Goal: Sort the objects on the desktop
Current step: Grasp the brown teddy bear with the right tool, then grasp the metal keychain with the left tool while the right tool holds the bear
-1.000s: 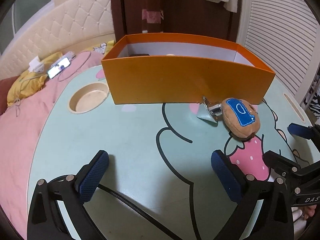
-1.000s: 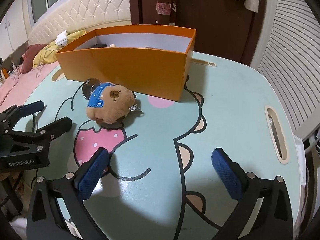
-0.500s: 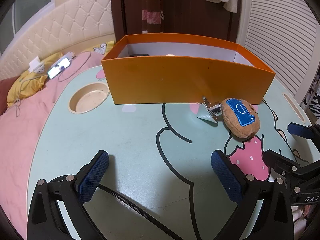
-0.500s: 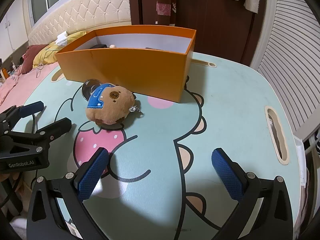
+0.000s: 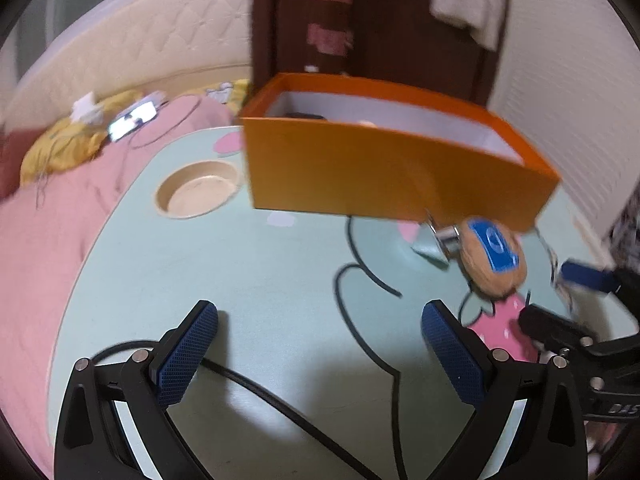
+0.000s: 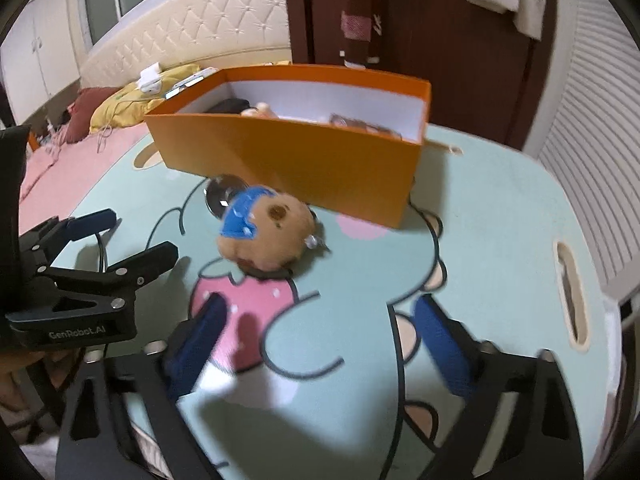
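Left wrist view: your left gripper [image 5: 320, 344] hangs low over the table [image 5: 248, 264] with its blue fingers [image 5: 188, 354] spread wide and nothing between them, and a black cable [image 5: 280, 404] runs across the tabletop beneath it. Ahead stands the orange box [image 5: 360, 168], open at the top, with a few things inside that you can only glimpse over the rim. At the box's near right corner lies the brown plush toy [image 5: 490, 264] with a blue patch, and a shiny metal piece [image 5: 442, 242] sits just beside it, between the toy and the box wall. A round cup recess [image 5: 196, 190] is sunk into the table to the left of the box, and the pink bedding [image 5: 48, 216] lies beyond the table's edge.

In the right wrist view, your right gripper [image 6: 320, 344] is also spread apart and empty, its fingers blurred, pointing toward the plush toy, which rests on the table just ahead of the fingertips and apart from them. Your left gripper shows at the left edge of that view, near the toy but not touching it.
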`<state>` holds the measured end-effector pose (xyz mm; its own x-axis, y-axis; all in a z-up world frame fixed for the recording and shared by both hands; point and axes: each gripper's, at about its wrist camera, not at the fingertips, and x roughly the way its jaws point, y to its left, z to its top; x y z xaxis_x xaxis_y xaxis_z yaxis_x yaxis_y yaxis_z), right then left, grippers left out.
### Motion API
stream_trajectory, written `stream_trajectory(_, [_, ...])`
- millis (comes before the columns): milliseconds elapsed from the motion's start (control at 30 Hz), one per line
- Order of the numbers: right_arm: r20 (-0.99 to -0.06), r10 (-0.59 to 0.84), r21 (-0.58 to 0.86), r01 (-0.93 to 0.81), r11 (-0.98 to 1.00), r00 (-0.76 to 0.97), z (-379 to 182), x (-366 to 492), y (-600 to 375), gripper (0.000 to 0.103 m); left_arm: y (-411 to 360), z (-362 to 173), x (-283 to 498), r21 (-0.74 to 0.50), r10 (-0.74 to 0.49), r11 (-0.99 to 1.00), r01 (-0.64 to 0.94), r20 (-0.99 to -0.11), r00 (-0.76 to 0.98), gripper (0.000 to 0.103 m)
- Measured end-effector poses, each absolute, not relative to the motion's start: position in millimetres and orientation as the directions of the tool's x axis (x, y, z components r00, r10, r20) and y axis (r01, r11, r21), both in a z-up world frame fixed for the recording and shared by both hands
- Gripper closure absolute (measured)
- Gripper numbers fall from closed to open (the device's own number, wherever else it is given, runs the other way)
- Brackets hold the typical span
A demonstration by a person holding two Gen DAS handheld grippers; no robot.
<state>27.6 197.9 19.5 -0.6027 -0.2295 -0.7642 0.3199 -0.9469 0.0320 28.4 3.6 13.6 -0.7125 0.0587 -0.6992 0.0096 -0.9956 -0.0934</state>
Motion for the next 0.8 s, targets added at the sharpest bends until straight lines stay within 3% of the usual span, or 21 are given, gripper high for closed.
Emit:
stream_trajectory(233, [-0.765, -0.262, 0.044, 0.358, -0.933, -0.588, 22.1, 8.1, 173.7, 0.018, -6.1, 12.5, 28.6, -0.117, 0.019, -0.989, 0.086, -0.695, -0.719, 0.002])
stream_trajectory(400, [-0.776, -0.328, 0.119, 0.386, -0.915, -0.539, 18.0, -8.0, 167.3, 0.025, -9.2, 13.1, 29.6, -0.134, 0.024, -0.986, 0.096, -0.691, -0.723, 0.002])
stream_trajectory(433, [-0.775, -0.309, 0.1, 0.376, -0.921, -0.552, 17.1, -9.0, 167.8, 0.029, -8.6, 13.5, 29.7, -0.135, 0.028, -0.987, 0.091, -0.69, -0.723, 0.002])
stream_trajectory(500, [-0.772, -0.278, 0.056, 0.374, -0.926, -0.571, 16.1, -9.9, 167.2, 0.05, -7.4, 14.2, 29.8, -0.135, 0.036, -0.988, 0.08, -0.69, -0.723, 0.002])
stream_trajectory(667, [-0.745, -0.323, 0.109, 0.371, -0.922, -0.584, 25.1, -0.6, 184.7, 0.054, -4.4, 16.0, 30.2, -0.137, 0.057, -0.989, 0.053, -0.688, -0.723, 0.002])
stream_trajectory(800, [-0.736, -0.272, 0.058, 0.343, -0.938, -0.62, 27.1, 18.4, 203.3, 0.054, -1.9, 17.4, 30.4, -0.139, 0.074, -0.99, 0.031, -0.687, -0.723, 0.002])
